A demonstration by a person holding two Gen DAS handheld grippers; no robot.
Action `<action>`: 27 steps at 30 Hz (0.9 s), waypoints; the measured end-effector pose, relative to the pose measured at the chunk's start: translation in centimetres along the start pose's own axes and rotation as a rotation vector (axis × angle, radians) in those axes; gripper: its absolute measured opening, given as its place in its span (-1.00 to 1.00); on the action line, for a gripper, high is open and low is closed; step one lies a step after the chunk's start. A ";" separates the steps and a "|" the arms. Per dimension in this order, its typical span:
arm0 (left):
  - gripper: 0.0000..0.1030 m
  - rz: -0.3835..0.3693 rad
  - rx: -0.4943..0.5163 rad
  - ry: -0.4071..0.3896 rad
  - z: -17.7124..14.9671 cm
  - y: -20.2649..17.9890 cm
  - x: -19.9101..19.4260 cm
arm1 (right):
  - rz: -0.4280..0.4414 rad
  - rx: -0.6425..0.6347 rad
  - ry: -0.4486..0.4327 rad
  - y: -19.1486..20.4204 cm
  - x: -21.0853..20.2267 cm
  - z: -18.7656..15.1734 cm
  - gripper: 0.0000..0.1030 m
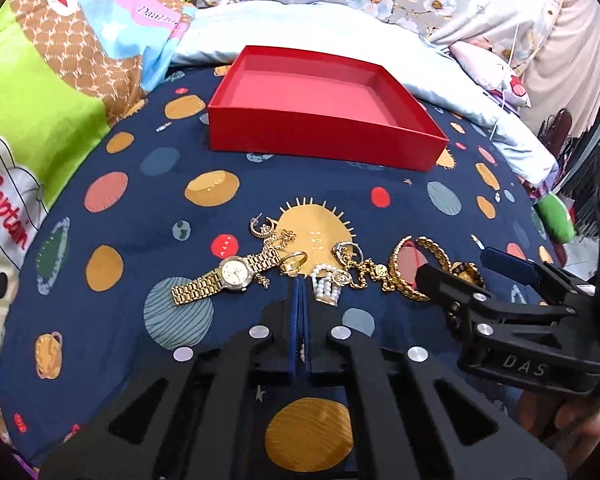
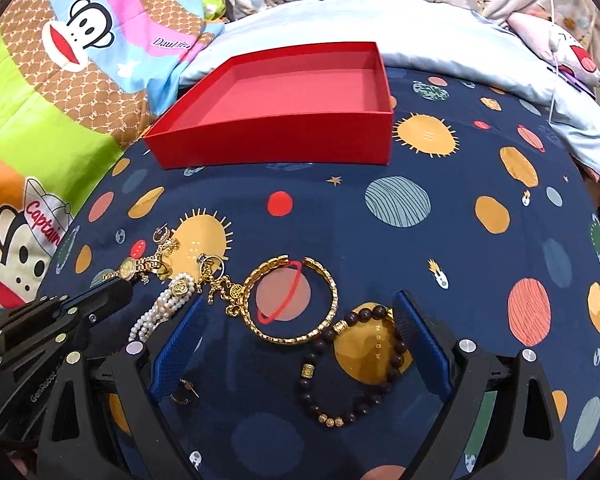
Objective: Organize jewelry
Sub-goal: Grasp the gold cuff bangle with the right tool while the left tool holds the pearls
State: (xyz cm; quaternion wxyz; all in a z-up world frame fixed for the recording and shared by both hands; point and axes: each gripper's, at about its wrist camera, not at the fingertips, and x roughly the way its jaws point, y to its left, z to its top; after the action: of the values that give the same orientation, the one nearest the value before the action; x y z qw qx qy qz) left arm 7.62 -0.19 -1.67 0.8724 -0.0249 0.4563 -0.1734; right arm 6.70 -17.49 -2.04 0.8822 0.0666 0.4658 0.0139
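Observation:
An empty red box (image 1: 316, 92) (image 2: 284, 92) sits at the far side of a navy planet-print cloth. In front of it lies jewelry: a gold watch (image 1: 228, 272) (image 2: 130, 268), a gold ring (image 1: 293, 261), a pearl bracelet (image 1: 328, 284) (image 2: 160, 312), a gold chain (image 1: 360, 270) (image 2: 220, 292), a gold bangle (image 1: 404, 276) (image 2: 292, 300) and a dark bead bracelet (image 2: 352, 364). My left gripper (image 1: 300, 286) is shut and empty, just short of the ring and pearls. My right gripper (image 2: 300, 308) (image 1: 456, 264) is open, its fingers either side of the bangle and bead bracelet.
A small gold earring (image 2: 182, 394) lies by the right gripper's left finger. Another earring (image 1: 258, 226) lies behind the watch. A cartoon-monkey quilt (image 1: 52, 80) is heaped at the left, and a pale blue pillow (image 1: 292, 28) and floral bedding lie behind the box.

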 end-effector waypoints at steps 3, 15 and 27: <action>-0.39 -0.016 0.002 0.009 -0.1 -0.3 0.3 | 0.000 0.008 0.003 -0.2 0.0 -0.1 0.77; -0.74 0.005 0.072 0.063 -0.7 -1.9 3.0 | -0.023 0.047 0.022 -2.1 0.1 -0.6 0.75; -0.75 0.022 0.007 0.014 0.1 0.1 -0.3 | 0.019 -0.022 0.045 0.1 2.0 0.6 0.71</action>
State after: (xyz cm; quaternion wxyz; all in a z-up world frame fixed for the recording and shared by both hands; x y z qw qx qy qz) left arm 7.58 -0.02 -1.38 0.8712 -0.0158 0.4618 -0.1657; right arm 8.33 -17.32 -3.39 0.8720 0.0608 0.4849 0.0289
